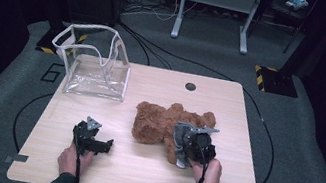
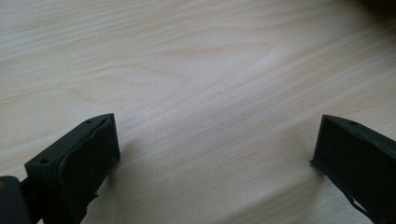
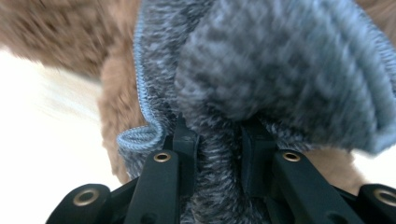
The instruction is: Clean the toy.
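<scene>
Near the right front of the wooden table point(image 1: 163, 79), a brown teddy bear point(image 1: 158, 121) lies on its side, and the right gripper point(image 1: 185, 148) sits against the end of it nearest the person. Seen from the right gripper view, the right gripper's two black jaws are clenched on a fold of grey knitted cloth point(image 3: 261, 79), which bunches up between the pads and spreads wide above them, with the bear's brown fur behind and to both sides. Well apart to the left, the left gripper point(image 1: 103, 146) rests low over bare tabletop, its jaws spread wide with nothing between them. At the far left corner stands a clear plastic bag point(image 1: 95, 62) with white trim, open at the top.
</scene>
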`<state>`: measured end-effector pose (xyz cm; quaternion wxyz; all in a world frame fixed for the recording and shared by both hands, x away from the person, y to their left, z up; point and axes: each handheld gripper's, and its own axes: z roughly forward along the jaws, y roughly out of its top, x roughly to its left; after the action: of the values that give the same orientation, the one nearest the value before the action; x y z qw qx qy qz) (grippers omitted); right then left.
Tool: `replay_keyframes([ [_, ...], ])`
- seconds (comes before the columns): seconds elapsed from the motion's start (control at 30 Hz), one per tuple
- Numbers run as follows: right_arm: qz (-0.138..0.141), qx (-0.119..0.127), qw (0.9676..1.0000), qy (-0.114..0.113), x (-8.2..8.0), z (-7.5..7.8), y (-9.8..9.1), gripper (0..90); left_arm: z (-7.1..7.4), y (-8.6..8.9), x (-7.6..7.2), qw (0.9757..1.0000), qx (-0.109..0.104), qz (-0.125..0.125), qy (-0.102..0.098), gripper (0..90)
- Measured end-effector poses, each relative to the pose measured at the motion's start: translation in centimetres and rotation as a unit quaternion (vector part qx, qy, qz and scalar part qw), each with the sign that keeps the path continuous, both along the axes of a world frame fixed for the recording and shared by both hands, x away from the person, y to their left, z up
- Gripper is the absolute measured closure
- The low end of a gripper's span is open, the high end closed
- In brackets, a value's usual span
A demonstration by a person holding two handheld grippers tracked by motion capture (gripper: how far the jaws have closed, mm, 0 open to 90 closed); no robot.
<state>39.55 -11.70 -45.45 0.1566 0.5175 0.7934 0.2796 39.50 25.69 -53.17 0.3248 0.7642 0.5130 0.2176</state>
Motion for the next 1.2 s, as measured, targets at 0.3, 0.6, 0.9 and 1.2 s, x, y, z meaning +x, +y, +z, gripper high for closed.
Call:
replay_keyframes([
  [0.3,0.000,-0.012,0.9989,0.044,0.2,-2.3,0.2,71.6,0.0,0.0,0.0,1.0000,0.000,0.000,0.000,0.1],
  [0.6,0.013,-0.012,0.9984,0.055,-0.7,-1.5,-0.3,71.6,0.0,0.0,0.0,1.0000,0.000,0.000,-0.001,0.1],
  [0.9,-0.008,0.000,0.9989,-0.046,-0.9,4.7,-0.9,71.7,0.0,0.0,0.0,1.0000,0.000,0.000,0.000,0.1],
  [1.2,-0.004,-0.011,0.9997,-0.021,1.1,2.0,0.6,71.9,0.0,0.0,0.0,1.0000,0.001,-0.001,0.000,0.0],
])
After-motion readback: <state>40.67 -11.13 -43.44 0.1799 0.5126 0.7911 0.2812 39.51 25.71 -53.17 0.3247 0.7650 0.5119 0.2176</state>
